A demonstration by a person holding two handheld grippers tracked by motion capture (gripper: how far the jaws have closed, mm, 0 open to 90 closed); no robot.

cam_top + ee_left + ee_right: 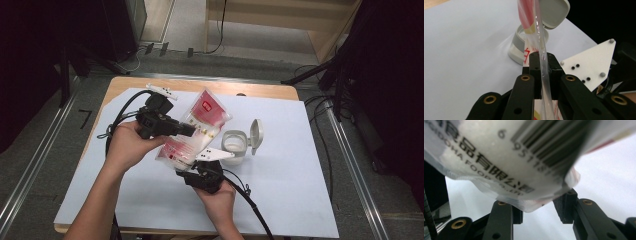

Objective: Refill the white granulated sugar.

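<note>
Item one: sachet (197, 131), a clear plastic pouch with red-and-white print, white granules inside, a barcode and printed characters on its back face. It is held off the table, tilted, its top corner toward the far right and its bottom corner toward the near left, just left of the jar.

Item two: my left gripper (192, 129), in my left hand (127, 145). Its jaws are pinched tight on the thin clear side seam of the sachet; in the left gripper view the seam (543, 62) runs straight up between the two black pads.

Item three: my right gripper (196, 167), in my right hand (217, 196), near side of the sachet. Its jaws stand part-way apart under the sachet's lower corner (531, 206). The left pad touches the plastic; the right pad sits just beside it, and I cannot tell whether it presses.

Item four: small white jar (234, 145), round, standing on the table to the right of the sachet, hinged flip lid (255, 135) open and upright on its right side.

Item five: white sheet (300, 165) covering the wooden table (260, 90), which shows along the far edge.
</note>
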